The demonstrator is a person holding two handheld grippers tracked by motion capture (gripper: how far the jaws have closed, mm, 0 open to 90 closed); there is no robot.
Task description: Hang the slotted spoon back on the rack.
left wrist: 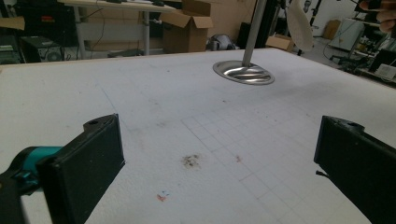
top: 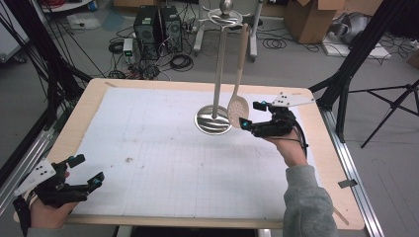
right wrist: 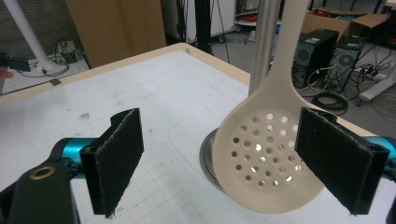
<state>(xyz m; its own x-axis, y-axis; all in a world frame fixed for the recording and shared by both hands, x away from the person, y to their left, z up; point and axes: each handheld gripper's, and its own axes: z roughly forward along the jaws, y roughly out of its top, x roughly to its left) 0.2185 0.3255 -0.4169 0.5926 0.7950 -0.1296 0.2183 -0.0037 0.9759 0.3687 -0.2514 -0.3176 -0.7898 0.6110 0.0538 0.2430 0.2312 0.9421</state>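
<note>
Right gripper (top: 248,114), jaws spread wide and pinching nothing, reaches toward the cream slotted spoon (top: 239,106), whose perforated bowl (right wrist: 266,158) lies between the pads without visible contact. The spoon hangs from the steel utensil stand (top: 216,79), its bowl at about 3 o'clock of the stand's round base (top: 212,121). Left gripper (top: 87,170), jaws likewise spread and empty, rests over the white grid mat (top: 148,148) at 7 o'clock. Judged progress: approach nearly complete; grasp and unhooking remain. No legible brand, label or writing.
</note>
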